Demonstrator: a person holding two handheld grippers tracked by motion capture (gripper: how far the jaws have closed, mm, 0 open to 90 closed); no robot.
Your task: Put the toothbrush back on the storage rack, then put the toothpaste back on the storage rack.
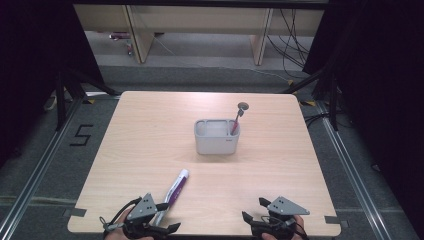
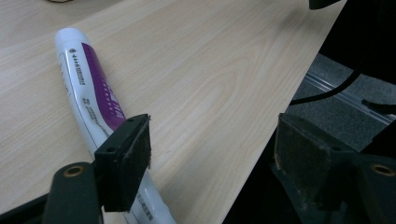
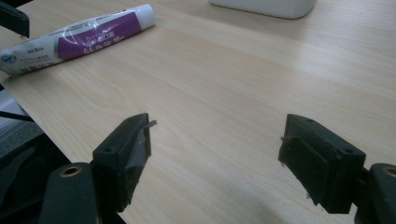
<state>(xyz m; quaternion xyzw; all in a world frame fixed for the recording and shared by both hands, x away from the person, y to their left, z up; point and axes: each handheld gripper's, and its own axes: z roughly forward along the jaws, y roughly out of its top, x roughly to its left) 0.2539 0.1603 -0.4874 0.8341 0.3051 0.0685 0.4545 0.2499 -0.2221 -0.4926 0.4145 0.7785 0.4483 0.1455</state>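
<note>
Left gripper (image 2: 212,154), nearest the lens at the lower left of the high view, stands wide apart and holds nothing. Tube (image 1: 176,190) lies flat on the table (image 1: 150,135) at lower centre-left, its long axis slanting from lower left to upper right. One jaw sits just beside the tube's flat end, so the tube lies outside the gap. Right gripper (image 3: 215,158), at lower right, is likewise agape and empty, well apart from the tube. Judgement: the left hand is nearer and must shift sideways to straddle it.
</note>
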